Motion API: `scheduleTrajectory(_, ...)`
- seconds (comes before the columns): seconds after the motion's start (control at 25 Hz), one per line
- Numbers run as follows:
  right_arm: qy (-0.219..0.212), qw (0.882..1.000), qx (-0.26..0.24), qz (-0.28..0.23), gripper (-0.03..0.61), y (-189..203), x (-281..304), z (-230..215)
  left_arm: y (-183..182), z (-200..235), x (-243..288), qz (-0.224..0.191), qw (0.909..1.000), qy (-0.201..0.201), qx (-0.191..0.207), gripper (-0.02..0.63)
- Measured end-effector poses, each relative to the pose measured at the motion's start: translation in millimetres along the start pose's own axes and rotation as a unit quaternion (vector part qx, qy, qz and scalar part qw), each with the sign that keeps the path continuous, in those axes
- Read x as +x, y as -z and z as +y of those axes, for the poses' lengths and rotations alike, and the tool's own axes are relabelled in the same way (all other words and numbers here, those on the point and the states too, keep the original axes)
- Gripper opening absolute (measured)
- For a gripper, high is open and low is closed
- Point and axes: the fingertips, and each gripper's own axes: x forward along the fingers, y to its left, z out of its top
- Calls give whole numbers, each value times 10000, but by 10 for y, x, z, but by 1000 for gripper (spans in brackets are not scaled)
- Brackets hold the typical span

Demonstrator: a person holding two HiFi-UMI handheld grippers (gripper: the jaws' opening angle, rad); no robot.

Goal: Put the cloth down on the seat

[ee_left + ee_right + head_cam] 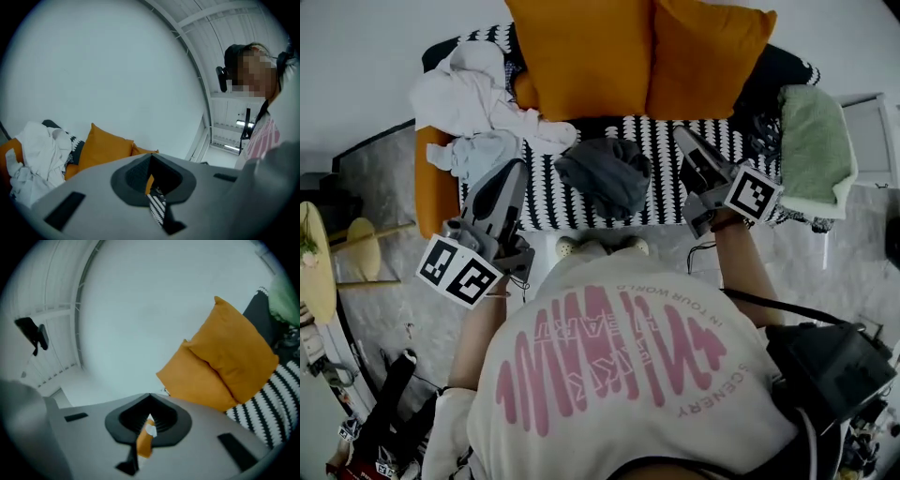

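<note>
A dark grey cloth [605, 173] lies crumpled on the black-and-white striped seat [675, 141] of the sofa, in the middle, with no gripper touching it. My left gripper [517, 167] hovers just left of the cloth, its jaws shut with nothing between them [151, 157]. Right of the cloth my right gripper [680, 133] is over the seat, also shut and empty [150, 396]. Both gripper views point up at the wall and do not show the cloth.
A heap of white clothes [478, 98] fills the sofa's left end [37, 154]. Two orange cushions [581, 56] lean on the backrest [225, 362]. A folded green towel [814, 141] lies on the right armrest. A small round side table [314, 272] stands at the left.
</note>
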Motion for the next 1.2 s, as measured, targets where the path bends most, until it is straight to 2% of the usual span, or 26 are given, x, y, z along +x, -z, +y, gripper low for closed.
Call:
scheduleTrajectory(0.08, -986, 9946, 33, -331, 11, -219, -85, 311, 142, -172, 106, 84, 9999, 62, -105, 6)
scheduleTrajectory(0.16, -1843, 9807, 44, -653, 11, -424, -223, 545, 256, -358, 222, 148, 9997, 123, -133, 6)
scheduleTrajectory(0.24, -2270, 9703, 117, -830, 12, -558, -353, 645, 319, -535, 317, 127, 9998, 137, -79, 6)
scheduleTrajectory(0.4, -2256, 9728, -78, -524, 11, -542, -446, 627, 416, -778, 398, 34, 9999, 63, 82, 6)
scheduleTrajectory(0.56, -2101, 9756, -633, 6, 11, -361, -484, 526, 559, -883, 355, -57, 9998, -165, 15, 6)
scheduleTrajectory(0.68, -2087, 9744, -788, 286, 10, -253, -525, 463, 648, -964, 323, -47, 9996, -268, -11, 6)
scheduleTrajectory(1.2, -2238, 9705, -810, 383, 10, -259, -659, 353, 633, -1137, 290, -53, 9988, -367, 333, 6)
